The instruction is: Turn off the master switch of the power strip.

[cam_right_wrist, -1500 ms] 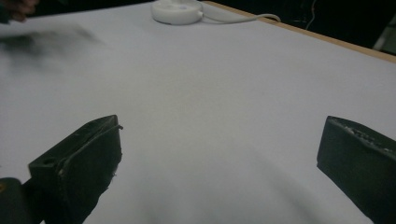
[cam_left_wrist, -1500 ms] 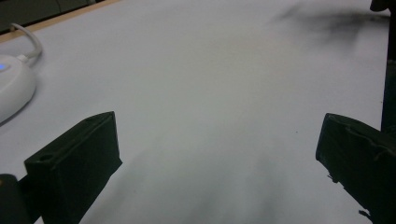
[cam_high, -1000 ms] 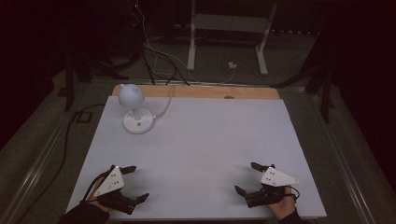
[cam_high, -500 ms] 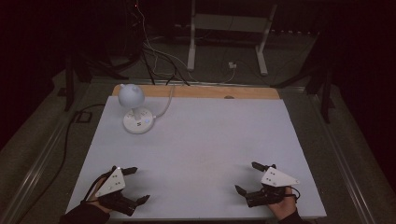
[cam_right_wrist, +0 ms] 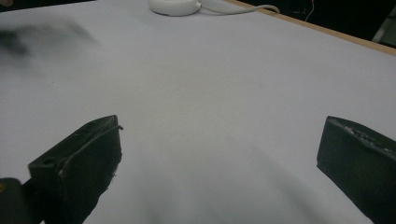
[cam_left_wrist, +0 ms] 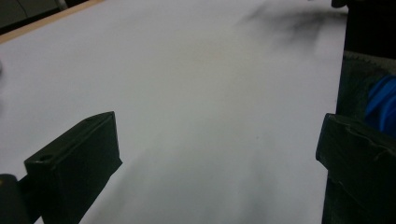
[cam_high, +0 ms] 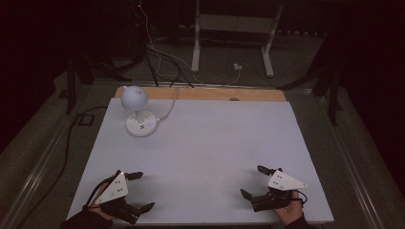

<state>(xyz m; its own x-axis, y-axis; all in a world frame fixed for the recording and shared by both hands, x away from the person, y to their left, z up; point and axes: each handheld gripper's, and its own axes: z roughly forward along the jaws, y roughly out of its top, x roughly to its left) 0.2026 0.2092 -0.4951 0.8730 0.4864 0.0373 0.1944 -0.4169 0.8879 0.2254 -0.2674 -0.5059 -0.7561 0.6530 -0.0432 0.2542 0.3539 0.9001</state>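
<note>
Presently: desk [cam_high: 205,157] bare save lamp [cam_high: 138,114] at far left corner. Left gripper [cam_high: 138,193] and right gripper [cam_high: 253,182] rest near edge, jaws spread, empty. Nothing begun, by appearance.

White lamp [cam_high: 137,112], white table [cam_high: 215,152], black fingers [cam_high: 248,194].

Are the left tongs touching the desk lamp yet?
Apart. The high view shows the left tongs open at the near edge of the table, while the lamp stands at the far left corner with bare white tabletop between them.
</note>
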